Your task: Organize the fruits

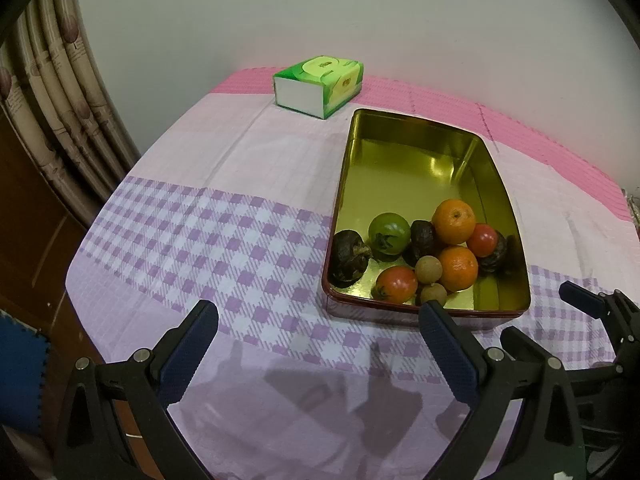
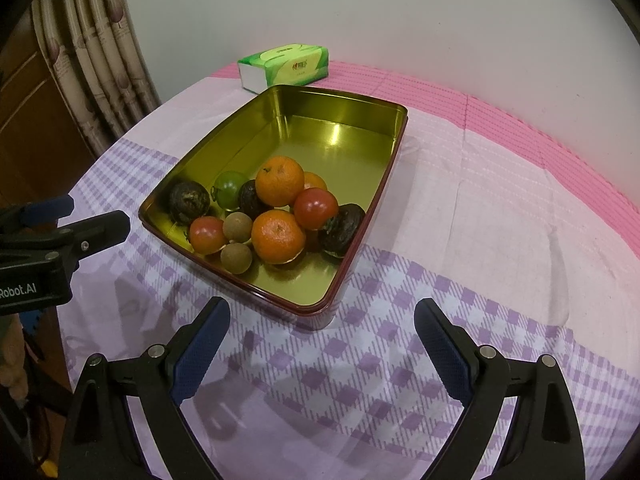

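Fruits [image 2: 276, 216] — smooth oranges, glossy tomatoes, wrinkled dark ones, small tan rounds — lie heaped at the near end of a rectangular gold-lined metal tin [image 2: 356, 108] on a checked cloth [image 2: 460, 280]. Left gripper [image 1: 318, 330] and right gripper [image 2: 322, 328] hover spread wide, grasping nothing — a green tissue pack [image 1: 320, 84] sits behind.

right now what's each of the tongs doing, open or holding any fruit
Left tongs: open, holding nothing, short of the tin.
Right tongs: open, holding nothing, also short of the tin.

Green tissue pack [image 1: 320, 85] on checked tablecloth [image 1: 208, 224], perhaps curtain [image 1: 60, 92] behind.
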Available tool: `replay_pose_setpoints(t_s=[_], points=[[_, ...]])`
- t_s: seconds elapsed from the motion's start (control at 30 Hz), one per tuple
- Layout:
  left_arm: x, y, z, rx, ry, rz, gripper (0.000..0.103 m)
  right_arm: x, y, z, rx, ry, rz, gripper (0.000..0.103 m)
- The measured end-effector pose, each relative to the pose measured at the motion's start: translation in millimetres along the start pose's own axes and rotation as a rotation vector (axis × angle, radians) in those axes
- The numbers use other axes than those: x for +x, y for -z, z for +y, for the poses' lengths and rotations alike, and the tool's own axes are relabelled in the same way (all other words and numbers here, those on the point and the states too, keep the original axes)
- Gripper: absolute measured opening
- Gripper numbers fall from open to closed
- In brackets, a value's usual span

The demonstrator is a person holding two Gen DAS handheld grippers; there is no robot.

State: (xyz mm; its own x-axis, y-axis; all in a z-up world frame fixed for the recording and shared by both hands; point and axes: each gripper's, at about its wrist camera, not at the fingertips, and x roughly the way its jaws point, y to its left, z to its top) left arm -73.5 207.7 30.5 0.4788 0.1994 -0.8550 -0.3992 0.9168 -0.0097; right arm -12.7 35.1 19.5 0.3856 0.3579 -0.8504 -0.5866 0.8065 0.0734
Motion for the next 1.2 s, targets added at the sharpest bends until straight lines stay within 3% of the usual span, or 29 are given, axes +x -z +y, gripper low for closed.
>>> replay_pose_setpoints(t_s=[1.2], points=[[1.3, 2.7, 3.3, 0.008, -0.011, 0.005, 0.100, 2.5, 3.5, 1.7, -0.006, -0.002, 0.012, 0.094]])
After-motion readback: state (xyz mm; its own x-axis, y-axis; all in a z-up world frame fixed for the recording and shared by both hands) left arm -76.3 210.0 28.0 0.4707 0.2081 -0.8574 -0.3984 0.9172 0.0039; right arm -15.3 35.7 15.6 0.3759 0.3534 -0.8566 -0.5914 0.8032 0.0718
